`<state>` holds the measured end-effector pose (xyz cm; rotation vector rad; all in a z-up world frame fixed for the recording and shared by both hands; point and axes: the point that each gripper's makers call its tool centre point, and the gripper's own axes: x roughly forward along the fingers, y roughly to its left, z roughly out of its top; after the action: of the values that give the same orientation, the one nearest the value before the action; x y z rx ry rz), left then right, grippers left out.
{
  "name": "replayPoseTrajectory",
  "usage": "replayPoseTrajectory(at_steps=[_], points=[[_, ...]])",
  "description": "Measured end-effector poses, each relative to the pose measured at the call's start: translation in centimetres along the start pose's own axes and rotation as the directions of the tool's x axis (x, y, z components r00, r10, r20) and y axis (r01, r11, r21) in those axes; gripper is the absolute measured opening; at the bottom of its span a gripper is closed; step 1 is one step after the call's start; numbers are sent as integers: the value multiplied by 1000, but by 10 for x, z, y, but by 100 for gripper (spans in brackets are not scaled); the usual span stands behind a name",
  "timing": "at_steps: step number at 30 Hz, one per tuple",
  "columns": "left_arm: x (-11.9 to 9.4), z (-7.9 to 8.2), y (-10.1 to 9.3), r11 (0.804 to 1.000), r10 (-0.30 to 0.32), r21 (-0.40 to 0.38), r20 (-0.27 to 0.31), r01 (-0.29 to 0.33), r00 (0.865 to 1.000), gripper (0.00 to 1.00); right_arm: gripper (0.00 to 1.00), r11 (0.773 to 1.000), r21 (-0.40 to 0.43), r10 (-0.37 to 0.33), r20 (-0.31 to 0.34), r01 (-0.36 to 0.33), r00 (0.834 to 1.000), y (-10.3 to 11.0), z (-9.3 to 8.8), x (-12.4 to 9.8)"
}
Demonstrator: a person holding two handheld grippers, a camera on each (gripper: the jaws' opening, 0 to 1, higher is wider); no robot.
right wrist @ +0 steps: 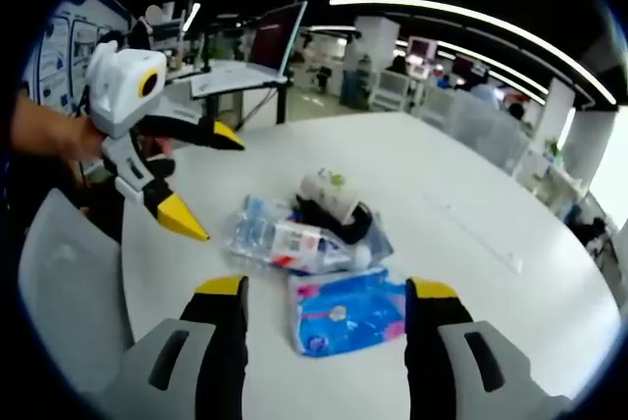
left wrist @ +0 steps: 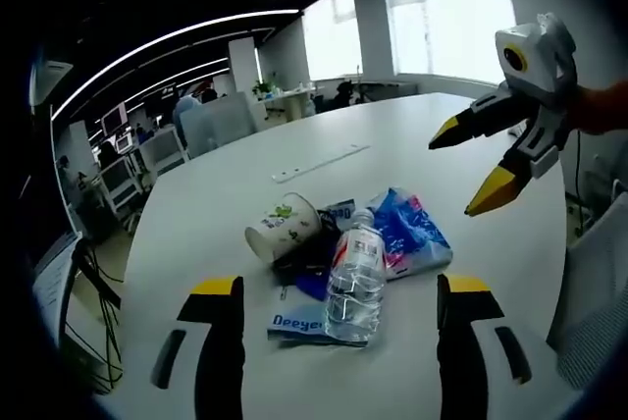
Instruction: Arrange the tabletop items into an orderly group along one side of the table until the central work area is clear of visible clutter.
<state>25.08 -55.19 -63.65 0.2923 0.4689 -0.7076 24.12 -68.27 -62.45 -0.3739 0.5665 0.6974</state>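
Currently both grippers are spread and hold nothing. Seen in the left gripper view, the water bottle [left wrist: 355,283] lies directly ahead of the left gripper [left wrist: 339,307], between its jaws' lines, long axis pointing away from it. By this judgement the left gripper is nearer; the right gripper [left wrist: 469,173] hovers well apart, above the clutter mid-table [left wrist: 461,126].
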Motion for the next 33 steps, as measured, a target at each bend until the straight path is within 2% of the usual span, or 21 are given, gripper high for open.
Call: replayPoseTrajectory(at_steps=[20, 29, 33], points=[[31, -7, -12, 1000, -10, 8, -52, 10, 999, 76, 53, 998, -15, 53, -27, -53, 998, -7, -7, 18], [42, -12, -10, 999, -25, -46, -77, 21, 997, 71, 51, 997, -13, 77, -35, -77, 996, -11, -9, 28], [47, -15, -10, 996, -50, -80, -90, 43, 995, 67, 50, 996, -5, 89, -39, -89, 995, -11, -11, 34]])
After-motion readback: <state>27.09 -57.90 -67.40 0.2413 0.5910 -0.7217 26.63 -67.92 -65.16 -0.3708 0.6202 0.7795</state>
